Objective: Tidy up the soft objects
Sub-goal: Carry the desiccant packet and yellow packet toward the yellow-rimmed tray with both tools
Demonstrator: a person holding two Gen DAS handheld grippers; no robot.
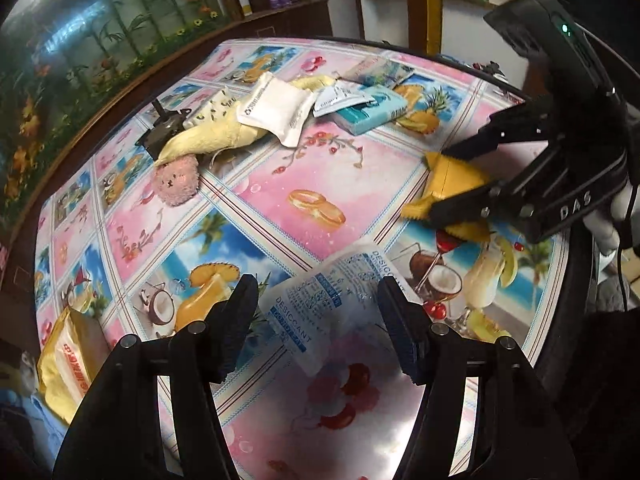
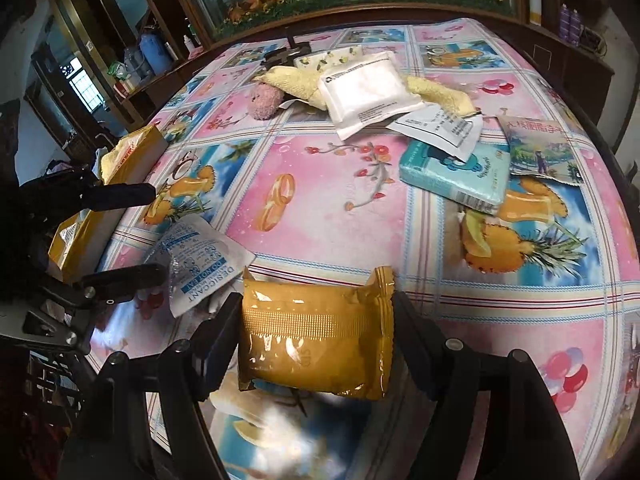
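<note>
Right wrist: one yellow packet point(image 2: 316, 332), perhaps clamped.

Daylight is soft and fairly dim. White glare washes the glossy tablecloth point(image 1: 360, 412) at each near edge. Fisheye bends the borders; dark corners blur.

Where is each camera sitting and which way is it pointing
Left wrist view: on the left gripper, looking across the table; its open fingers flank the desiccant packet; the right gripper shows at right.
Right wrist view: on the right gripper, facing the far pile; its fingers clamp a yellow packet; the left gripper shows at left.
Shared: desiccant packet, pink plush, blue pack.
</note>
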